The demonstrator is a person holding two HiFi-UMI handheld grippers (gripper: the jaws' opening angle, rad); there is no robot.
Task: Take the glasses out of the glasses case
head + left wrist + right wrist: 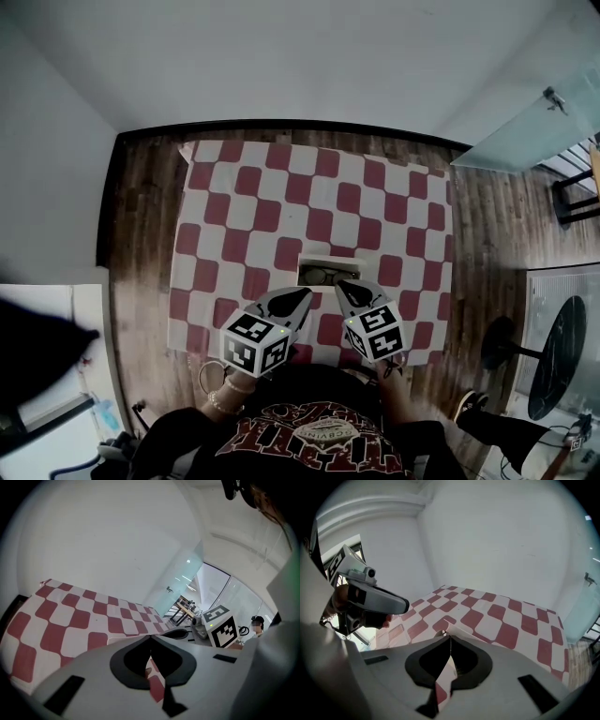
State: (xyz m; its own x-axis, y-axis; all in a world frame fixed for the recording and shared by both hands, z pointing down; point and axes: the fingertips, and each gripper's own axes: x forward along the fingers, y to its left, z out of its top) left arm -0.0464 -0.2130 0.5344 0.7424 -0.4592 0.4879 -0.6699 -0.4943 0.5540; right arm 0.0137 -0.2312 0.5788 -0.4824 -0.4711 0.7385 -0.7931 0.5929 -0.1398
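- Glasses (326, 277): dark frame, lying inside the open case (328, 260). Case set on the checked cloth (272, 187) over the surface, toward its near edge, just ahead of both grippers.
- Handling, as judged: light, thin, fragile. Lenses smooth, easily smudged or scratched. Temples hinged, likely to swing on lifting. Frame fit for a gentle pinch only.
- Hold, as judged: bridge, or the corner where rim meets temple. Lenses best avoided. Case also light, likely to slide or rise with the glasses unless steadied at its wall by the other gripper.
- Left gripper (305, 292): fingers (84, 672) pressed together tip to tip, nothing between them. Held over the cloth just short of the case's near-left corner, with no contact visible.
- Right gripper (342, 284): fingers (501, 681) likewise pressed together, nothing pinched. Tips at the case's near-right edge. Touching or just above: not distinguishable.
- Requirement, as judged: fingers to be spread before any grasp, then closed softly on the frame.
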